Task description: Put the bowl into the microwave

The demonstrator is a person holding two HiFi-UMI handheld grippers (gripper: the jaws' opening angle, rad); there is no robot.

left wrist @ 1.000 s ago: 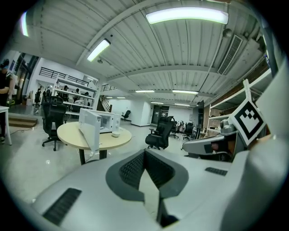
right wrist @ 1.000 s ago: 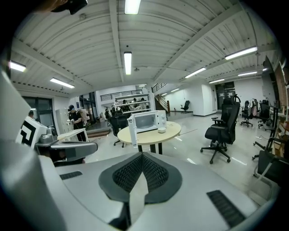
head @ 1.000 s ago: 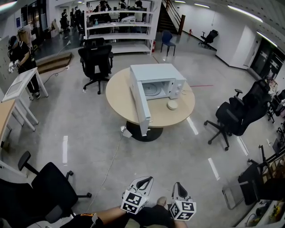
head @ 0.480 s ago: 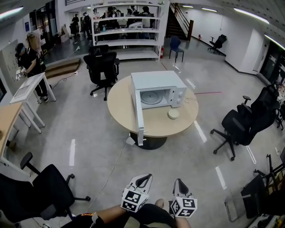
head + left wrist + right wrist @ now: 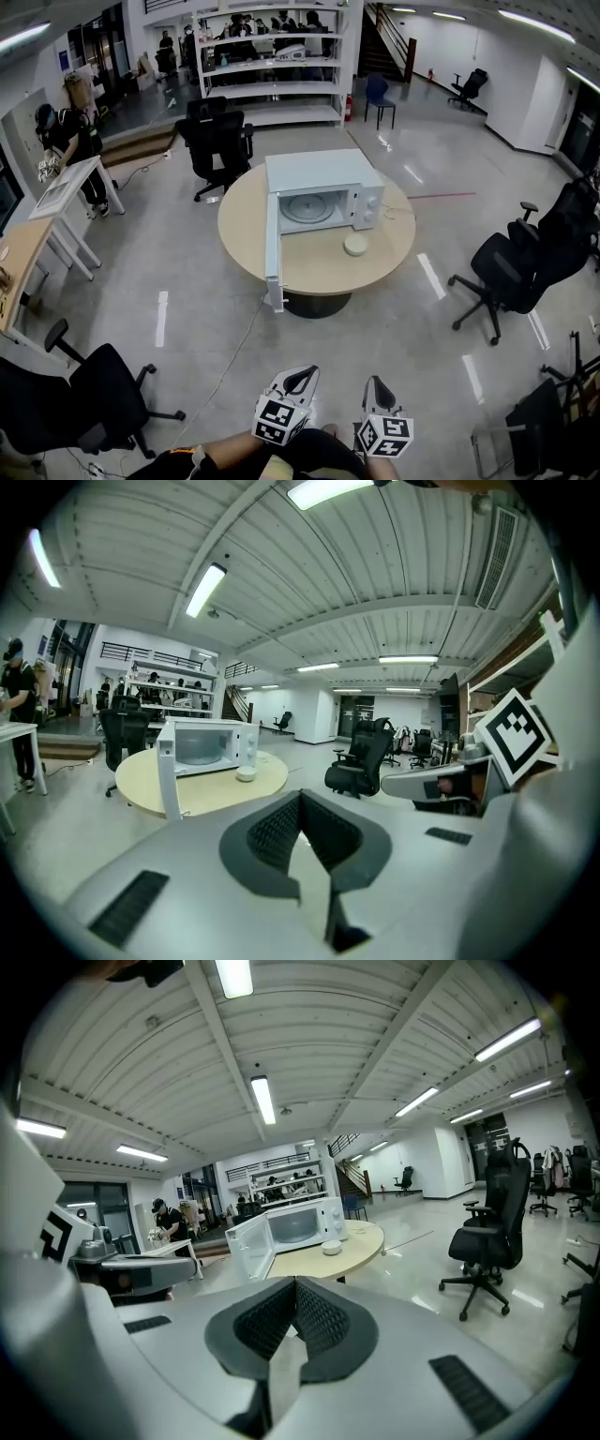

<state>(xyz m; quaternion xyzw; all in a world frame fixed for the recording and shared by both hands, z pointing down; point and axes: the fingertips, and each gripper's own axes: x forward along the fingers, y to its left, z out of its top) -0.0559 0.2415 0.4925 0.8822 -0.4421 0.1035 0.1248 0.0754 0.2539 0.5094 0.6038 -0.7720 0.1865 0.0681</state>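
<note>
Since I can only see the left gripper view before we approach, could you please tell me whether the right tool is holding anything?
Observer: No. The right gripper view shows the right tool with its jaws shut and nothing between them.
Operator: Thank you. Is there room inside for the small white bowl?
Observer: It looks so. In the head view, the open white microwave oven on the round beige table holds only its glass turntable.
Operator: Is anything lying along our path?
Observer: Yes. A thin cable runs from the table's base across the grey floor toward our side.
</note>
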